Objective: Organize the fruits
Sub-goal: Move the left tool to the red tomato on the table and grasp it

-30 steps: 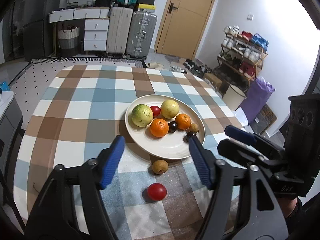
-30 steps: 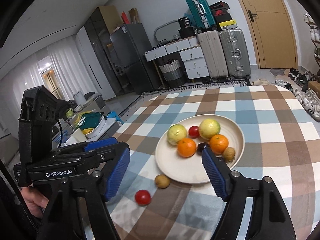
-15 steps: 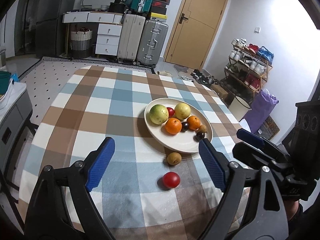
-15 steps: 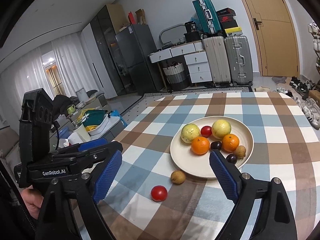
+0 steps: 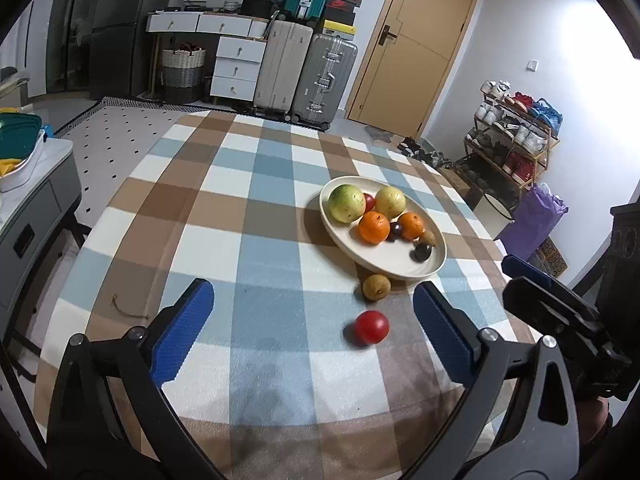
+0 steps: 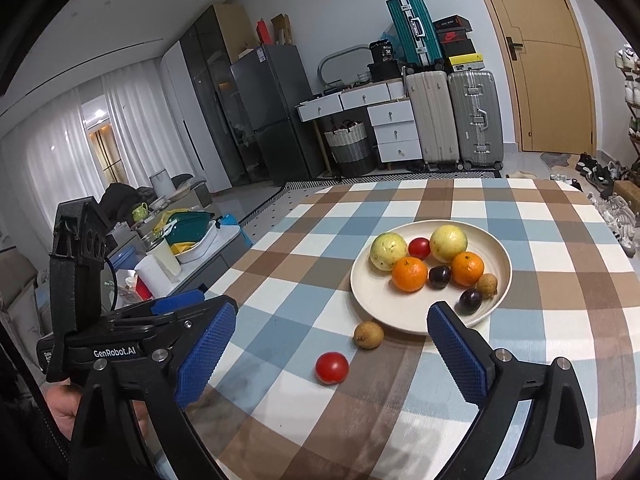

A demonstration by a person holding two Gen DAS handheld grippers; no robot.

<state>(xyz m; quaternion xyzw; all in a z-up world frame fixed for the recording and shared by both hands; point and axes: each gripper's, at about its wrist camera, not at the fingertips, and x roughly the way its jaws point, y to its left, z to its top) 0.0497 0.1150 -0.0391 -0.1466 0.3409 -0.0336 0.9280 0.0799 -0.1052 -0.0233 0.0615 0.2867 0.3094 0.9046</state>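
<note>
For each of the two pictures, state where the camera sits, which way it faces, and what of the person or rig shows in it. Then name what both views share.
Left wrist: on the left gripper, facing down across the checked table to the plate; the right gripper's side shows at right.
Right wrist: on the right gripper, facing likewise; the left gripper and a hand show at left.
Shared: plate, red tomato, brown fruit. Both jaws are opening, empty.

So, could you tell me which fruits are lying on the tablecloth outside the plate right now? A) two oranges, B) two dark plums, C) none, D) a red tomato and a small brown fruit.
D: the red tomato and the small brown fruit sit on the tablecloth just in front of the plate, while the oranges and plums lie in the plate.
</note>
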